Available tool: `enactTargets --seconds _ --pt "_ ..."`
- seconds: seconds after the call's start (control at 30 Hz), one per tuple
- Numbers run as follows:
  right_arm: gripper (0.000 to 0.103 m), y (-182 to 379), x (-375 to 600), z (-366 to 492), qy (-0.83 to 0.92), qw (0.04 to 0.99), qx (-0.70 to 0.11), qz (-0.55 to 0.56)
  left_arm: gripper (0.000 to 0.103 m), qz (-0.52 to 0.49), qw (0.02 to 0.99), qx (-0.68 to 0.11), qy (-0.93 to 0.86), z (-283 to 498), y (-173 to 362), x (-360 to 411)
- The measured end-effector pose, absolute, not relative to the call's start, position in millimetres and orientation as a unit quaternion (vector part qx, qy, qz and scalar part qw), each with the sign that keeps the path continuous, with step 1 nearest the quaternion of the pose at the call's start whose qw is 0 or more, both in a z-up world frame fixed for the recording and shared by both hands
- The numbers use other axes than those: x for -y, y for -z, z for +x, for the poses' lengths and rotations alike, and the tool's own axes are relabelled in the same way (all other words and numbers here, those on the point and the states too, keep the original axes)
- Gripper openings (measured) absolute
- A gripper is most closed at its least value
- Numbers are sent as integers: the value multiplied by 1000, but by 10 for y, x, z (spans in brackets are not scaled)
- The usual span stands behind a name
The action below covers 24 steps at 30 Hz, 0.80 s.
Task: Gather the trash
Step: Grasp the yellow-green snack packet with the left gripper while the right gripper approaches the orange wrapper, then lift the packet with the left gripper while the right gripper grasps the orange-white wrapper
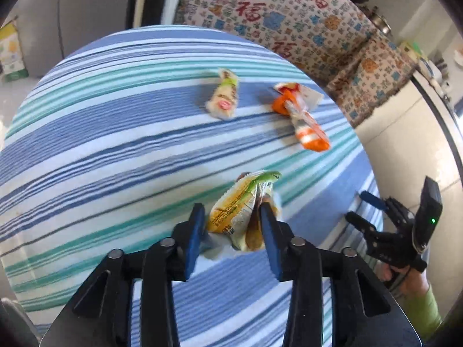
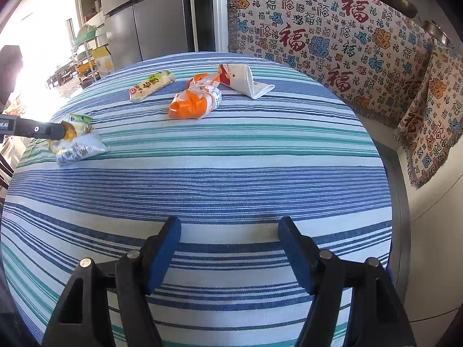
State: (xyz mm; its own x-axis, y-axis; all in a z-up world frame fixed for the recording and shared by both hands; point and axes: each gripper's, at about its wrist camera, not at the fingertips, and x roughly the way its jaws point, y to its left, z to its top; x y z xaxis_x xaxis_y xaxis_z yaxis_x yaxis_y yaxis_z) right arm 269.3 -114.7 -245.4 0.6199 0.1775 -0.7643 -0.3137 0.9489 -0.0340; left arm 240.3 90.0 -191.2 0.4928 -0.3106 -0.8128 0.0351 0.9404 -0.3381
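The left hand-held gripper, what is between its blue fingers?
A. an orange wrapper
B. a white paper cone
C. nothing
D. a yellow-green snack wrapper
D: the left hand-held gripper has the yellow-green snack wrapper between its fingers, while the orange wrapper lies farther off on the striped tablecloth.

Near half of striped surface (image 2: 231, 179) bare; clear passage ahead of right gripper (image 2: 230, 248). Far half cluttered: orange wrapper (image 2: 194, 101), white wrapper (image 2: 246, 82), pale snack pack (image 2: 152, 86). Patterned cushions (image 2: 332, 34) wall off the far edge.
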Motion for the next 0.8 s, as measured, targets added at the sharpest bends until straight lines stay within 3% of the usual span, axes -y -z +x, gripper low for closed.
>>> enactTargets --seconds 0.2,0.27,0.33,0.6,0.8 --pt "72 2449 1146 2653 -136 898 -410 -81 57 -132 872 -471 19 2485 1969 -1232" --pt "72 2450 1140 2658 -136 898 -410 -82 70 -132 883 -449 38 2418 1935 -1222" --pt "73 2450 1145 2658 -136 898 -410 -82 102 -132 895 -421 72 2333 1898 -1166" --pt "74 2444 1154 2655 -138 897 -412 -82 102 37 887 -426 174 2321 2104 -430" --pt "73 2343 1174 2829 -145 891 -426 -57 100 39 890 -415 182 2312 2125 -349"
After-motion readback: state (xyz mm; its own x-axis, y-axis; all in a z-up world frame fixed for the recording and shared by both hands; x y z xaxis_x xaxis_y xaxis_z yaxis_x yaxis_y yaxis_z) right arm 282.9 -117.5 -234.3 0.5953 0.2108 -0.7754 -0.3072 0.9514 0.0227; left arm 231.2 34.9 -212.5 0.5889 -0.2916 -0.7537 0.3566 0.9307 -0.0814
